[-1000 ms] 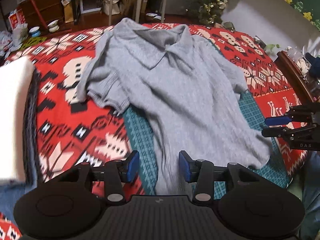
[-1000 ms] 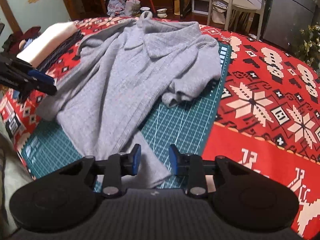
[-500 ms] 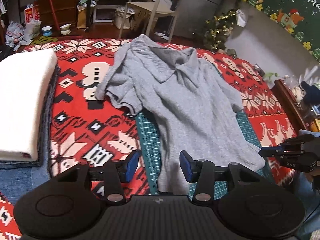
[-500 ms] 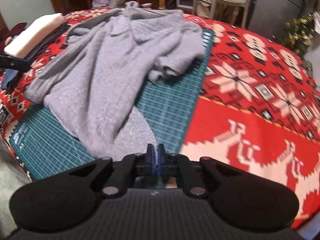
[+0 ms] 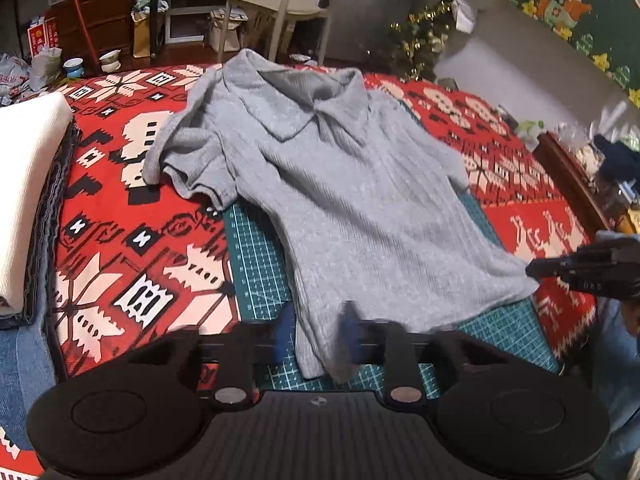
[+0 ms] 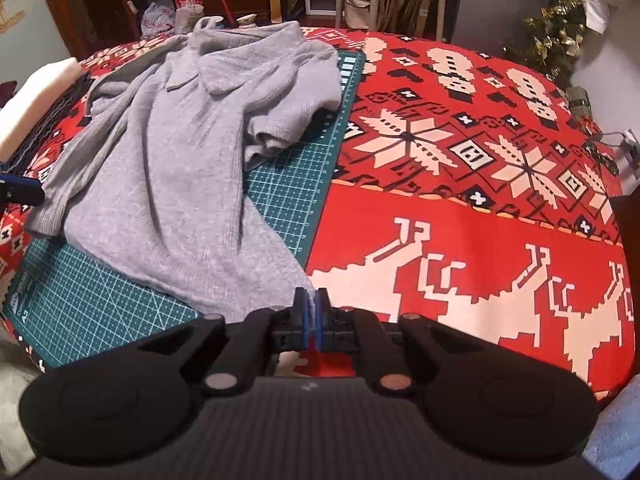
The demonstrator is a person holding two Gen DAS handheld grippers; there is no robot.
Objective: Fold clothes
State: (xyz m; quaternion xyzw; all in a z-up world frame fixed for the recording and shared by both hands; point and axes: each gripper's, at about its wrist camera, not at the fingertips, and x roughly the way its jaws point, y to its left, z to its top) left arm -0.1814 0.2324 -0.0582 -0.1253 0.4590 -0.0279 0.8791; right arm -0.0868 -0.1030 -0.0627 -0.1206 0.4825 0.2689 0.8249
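Left tool [image 5: 315, 330]: blue pads [image 5: 282, 336] blurred, narrowly parted, one on each side of the near left hem corner of a grey ribbed knit polo shirt [image 5: 360, 208]. Cannot tell whether either pad touches the cloth. Right tool [image 6: 311, 308]: pressed together on the other hem corner, with a thin strip of grey pinched between its pads. In the left wrist view, seen at the far right edge, tips touching that same corner.

Shirt spread front up, hem nearest both tools, collar farthest away. Lower body lying on a dark green gridded cutting mat [image 6: 296, 184]. Collar and the sleeve on the left side spilling past the mat onto a red, black and cream patterned cover [image 6: 480, 208]. Both short sleeves bunched and partly folded in, the one on the right side crumpled on the mat near its right edge. Body wrinkled, not flat.

Further out, on the left part of the cover: a folded white ribbed cloth [image 5: 28, 184] stacked on dark folded garments [image 5: 56, 200], well apart from the shirt. Beyond the cover: a pale wooden chair [image 5: 280, 4] and a small tree with gold tinsel [image 5: 420, 40].
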